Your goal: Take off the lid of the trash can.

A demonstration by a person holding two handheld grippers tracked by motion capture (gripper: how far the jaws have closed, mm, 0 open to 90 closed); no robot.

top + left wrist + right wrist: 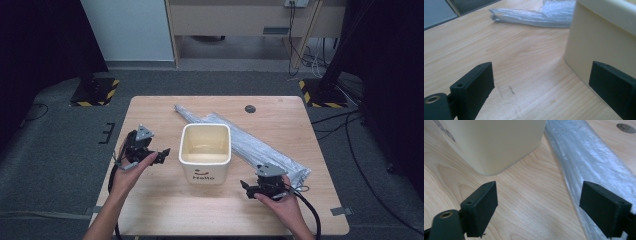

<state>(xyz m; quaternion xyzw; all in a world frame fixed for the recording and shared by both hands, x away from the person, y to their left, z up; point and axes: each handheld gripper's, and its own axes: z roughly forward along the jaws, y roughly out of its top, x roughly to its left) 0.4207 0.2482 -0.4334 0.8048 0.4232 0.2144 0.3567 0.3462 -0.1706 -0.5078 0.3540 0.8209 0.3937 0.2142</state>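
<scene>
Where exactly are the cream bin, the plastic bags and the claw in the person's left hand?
cream bin [205, 172]: high view, on its front wall above the printed word.
plastic bags [260, 145]: high view, on the folded middle.
left claw [161, 155]: high view, between its fingertips.

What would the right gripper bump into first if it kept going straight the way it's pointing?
Probably bare table first. The right gripper is open, with the cream bin ahead on one side and the clear plastic bag on the other; depth is hard to judge.

High overhead, two close views, shared bin [205, 152]
</scene>
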